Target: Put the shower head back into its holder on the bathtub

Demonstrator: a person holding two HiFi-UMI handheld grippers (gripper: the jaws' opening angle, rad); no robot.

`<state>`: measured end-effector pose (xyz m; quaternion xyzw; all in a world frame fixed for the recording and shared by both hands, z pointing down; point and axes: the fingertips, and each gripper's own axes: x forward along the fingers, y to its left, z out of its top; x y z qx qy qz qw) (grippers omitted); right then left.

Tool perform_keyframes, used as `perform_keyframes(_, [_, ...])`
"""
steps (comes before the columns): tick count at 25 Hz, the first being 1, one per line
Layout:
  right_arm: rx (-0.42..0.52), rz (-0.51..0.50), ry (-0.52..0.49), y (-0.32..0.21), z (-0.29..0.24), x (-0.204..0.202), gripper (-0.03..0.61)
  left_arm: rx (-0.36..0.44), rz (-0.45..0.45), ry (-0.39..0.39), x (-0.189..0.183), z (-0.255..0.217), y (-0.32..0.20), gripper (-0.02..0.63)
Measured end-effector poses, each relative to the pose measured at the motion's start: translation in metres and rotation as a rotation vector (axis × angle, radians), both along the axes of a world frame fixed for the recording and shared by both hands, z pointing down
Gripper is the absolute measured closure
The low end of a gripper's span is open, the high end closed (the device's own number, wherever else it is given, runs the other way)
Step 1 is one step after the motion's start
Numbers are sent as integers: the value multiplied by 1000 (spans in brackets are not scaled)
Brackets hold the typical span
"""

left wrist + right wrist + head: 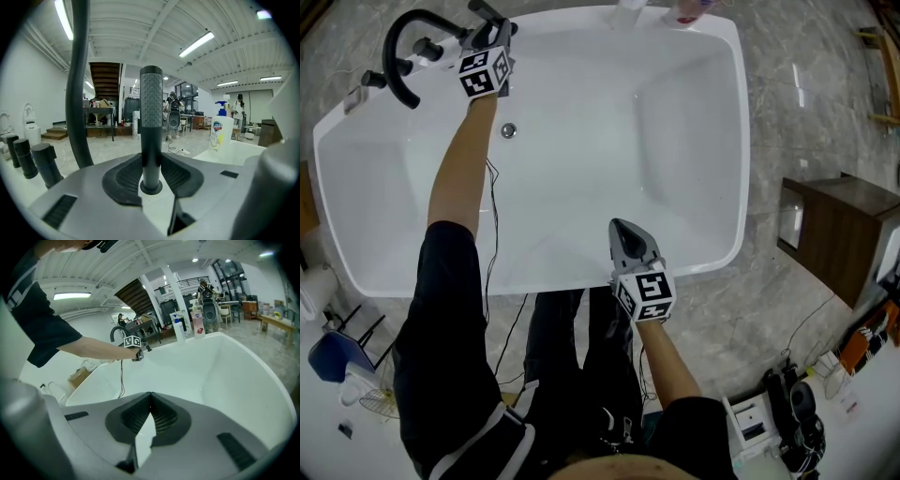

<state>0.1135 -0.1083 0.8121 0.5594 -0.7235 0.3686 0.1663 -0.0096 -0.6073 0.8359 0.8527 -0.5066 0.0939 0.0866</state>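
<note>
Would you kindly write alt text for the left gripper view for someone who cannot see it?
The left gripper is shut on the dark shower head, held upright over the bathtub rim. A dark curved pipe rises at left; a pump bottle stands at right.

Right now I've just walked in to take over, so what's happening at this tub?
A person stands at the white bathtub with a gripper in each hand. The left gripper has its tongs shut on the dark shower head, held upright by the black tap. The right gripper hangs shut and empty over the near rim.
</note>
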Motion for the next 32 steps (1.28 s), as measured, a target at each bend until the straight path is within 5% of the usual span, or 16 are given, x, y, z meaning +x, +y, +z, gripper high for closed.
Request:
perform_keyframes(10, [37,-4,-14,-2,-12,-15,571,-18,4,28,-17,-19,34,482])
perform_keyframes(18, [94,-48,4,-2,-44,-28,571,-67,80,-66,-21,-34,112,568])
perform_keyframes(26, [193,-65,31,-11,-119,-35,571,-81,188,-94,-23,-119,203,589])
perform_keyframes(32, [249,-55,62,-30,-182,-41,571,-34,184,-99,-49,-202,252,588])
